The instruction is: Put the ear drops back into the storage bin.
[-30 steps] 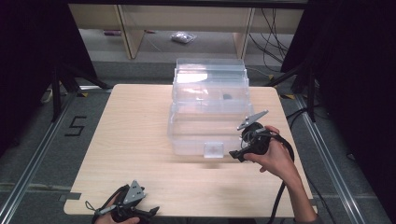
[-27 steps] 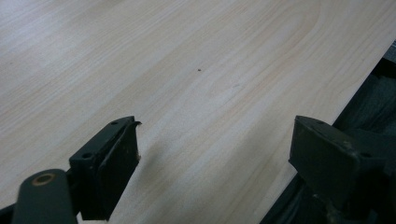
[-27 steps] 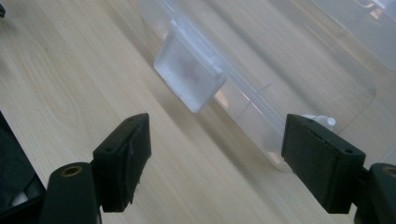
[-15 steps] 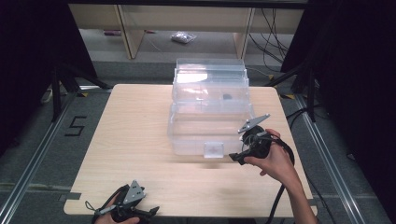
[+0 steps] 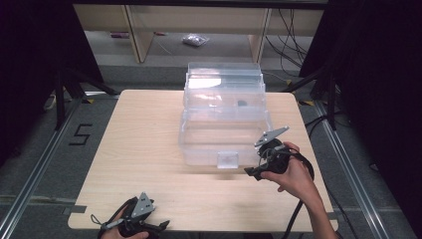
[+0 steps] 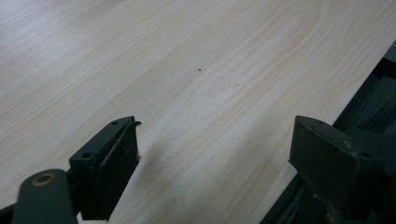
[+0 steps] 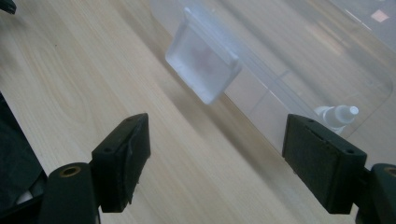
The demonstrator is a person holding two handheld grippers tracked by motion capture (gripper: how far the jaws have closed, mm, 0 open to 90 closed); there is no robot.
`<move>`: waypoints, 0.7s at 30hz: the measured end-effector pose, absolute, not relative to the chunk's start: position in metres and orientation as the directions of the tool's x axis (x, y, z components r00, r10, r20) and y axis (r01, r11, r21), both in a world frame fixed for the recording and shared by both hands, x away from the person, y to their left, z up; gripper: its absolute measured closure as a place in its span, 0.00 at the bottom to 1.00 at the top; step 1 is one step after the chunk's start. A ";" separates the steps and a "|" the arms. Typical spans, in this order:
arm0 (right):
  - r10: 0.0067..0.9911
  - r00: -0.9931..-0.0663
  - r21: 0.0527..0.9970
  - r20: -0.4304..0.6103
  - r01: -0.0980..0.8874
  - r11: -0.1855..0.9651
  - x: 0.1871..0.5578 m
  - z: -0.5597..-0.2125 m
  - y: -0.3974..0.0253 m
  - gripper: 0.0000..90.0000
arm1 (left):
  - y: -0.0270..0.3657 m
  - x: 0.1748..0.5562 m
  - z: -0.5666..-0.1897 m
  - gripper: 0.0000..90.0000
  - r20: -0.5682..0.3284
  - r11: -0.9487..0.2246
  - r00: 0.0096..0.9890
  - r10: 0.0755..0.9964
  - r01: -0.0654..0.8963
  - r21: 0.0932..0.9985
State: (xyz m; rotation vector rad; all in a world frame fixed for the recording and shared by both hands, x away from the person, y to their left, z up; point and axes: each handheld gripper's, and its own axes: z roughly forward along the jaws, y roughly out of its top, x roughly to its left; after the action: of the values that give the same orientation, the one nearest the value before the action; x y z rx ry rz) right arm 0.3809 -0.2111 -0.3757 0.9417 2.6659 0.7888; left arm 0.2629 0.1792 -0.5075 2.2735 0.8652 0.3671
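Right gripper (image 5: 255,172), jaws spread and empty, I hold low beside the clear plastic storage box (image 5: 224,127) mid-table, angled toward its frosted front latch (image 7: 203,70) to work it. Left gripper (image 5: 149,226) rests released at the light wooden table (image 5: 144,134) edge, spare.

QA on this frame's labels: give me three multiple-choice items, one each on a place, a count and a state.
1. Where is the right hand-held gripper?
A. beside the clear plastic box's front right corner
B. inside the box
C. at the table's far left corner

2. How many hand-held grippers are on or over the table?
A. one
B. two
C. three

3. How do the left hand-held gripper's jaws stand?
A. shut on a latch
B. shut on nothing
C. open over bare wood

Answers: 1 A, the high view shows it beside that corner; 2 B, one sits at the near left edge, one at the right; 3 C, its view shows wood between parted jaws.
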 end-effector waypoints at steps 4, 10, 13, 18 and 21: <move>0.641 -0.767 0.542 -0.005 0.537 0.646 0.376 -0.377 -0.212 0.27 | 0.179 0.263 -0.508 0.17 0.024 -0.557 0.741 0.671 0.483 0.676; 0.645 -0.764 0.554 -0.016 0.530 0.642 0.370 -0.381 -0.216 0.25 | 0.179 0.263 -0.508 0.17 0.025 -0.558 0.741 0.671 0.483 0.675; 0.667 -0.745 0.552 -0.001 0.555 0.622 0.365 -0.383 -0.216 0.25 | 0.179 0.263 -0.508 0.17 0.010 -0.544 0.732 0.681 0.497 0.676; 0.650 -0.760 0.576 -0.004 0.529 0.623 0.360 -0.389 -0.220 0.25 | 0.179 0.263 -0.508 0.17 0.011 -0.545 0.732 0.681 0.496 0.676; 0.653 -0.757 0.600 -0.015 0.516 0.612 0.358 -0.394 -0.220 0.25 | 0.179 0.262 -0.508 0.17 0.010 -0.544 0.732 0.681 0.497 0.676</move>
State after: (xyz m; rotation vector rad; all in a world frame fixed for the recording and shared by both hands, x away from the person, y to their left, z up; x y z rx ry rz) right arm 0.3577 -0.2198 -0.3936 0.9612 2.6057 0.8606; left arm 0.2625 0.1789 -0.5081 2.2630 0.8850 0.3576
